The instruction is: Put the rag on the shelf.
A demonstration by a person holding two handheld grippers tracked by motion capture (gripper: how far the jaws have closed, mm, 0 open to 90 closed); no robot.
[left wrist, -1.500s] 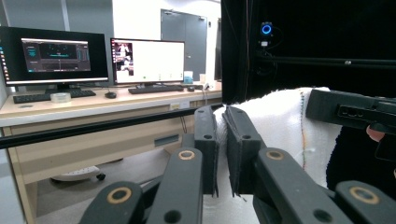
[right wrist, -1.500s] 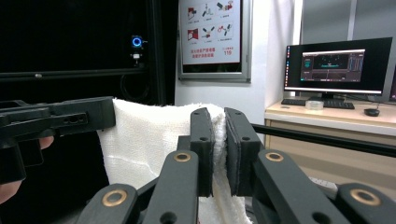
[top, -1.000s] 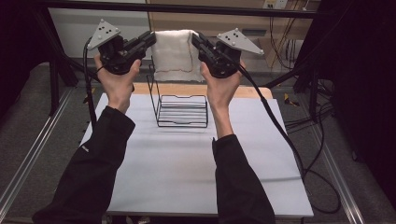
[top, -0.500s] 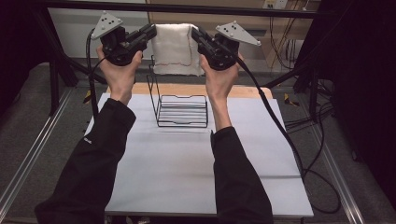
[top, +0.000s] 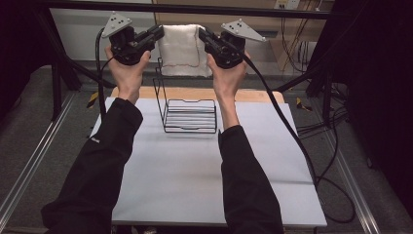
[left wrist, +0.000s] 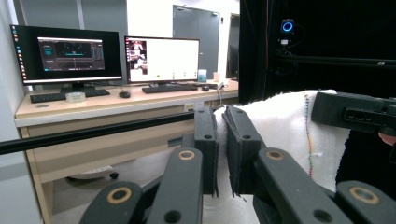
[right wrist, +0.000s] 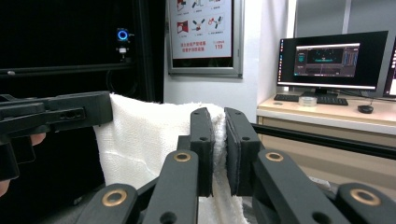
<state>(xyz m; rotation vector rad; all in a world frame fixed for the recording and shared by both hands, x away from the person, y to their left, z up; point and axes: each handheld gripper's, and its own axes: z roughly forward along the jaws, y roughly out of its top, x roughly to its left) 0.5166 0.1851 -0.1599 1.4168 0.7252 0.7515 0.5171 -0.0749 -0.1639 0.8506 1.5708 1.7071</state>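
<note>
A person's two black sleeves reach forward from the near edge of a white tabletop [top: 185, 185], one handheld tool in each raised hand. Past the forearms, a black wire rack [top: 187, 109] stands on the white surface, its taller end toward the left and its flat barred base lying on the sheet. A strip of bare wood shows along the far edge of the tabletop behind the rack.

Beyond and above the rack, a white towel [top: 181, 48] hangs in the air, stretched between the two tools and well clear of the tabletop. The left tool [top: 157, 33] is clamped on the towel's upper left corner; in the left gripper view its black jaws stand close together with white cloth pinched between them. The right tool [top: 203, 35] is clamped on the upper right corner, and the right gripper view shows its jaws likewise pressed on a fold of the cloth. A thin coloured stitch line runs down the towel near its right edge. Black cables trail from both tools, the right one running down across the tabletop's right side.

Farther off, the gripper views show a wooden desk [left wrist: 116, 105] carrying lit monitors [left wrist: 161, 59] and keyboards, and a framed poster [right wrist: 205, 35] on the wall.
</note>
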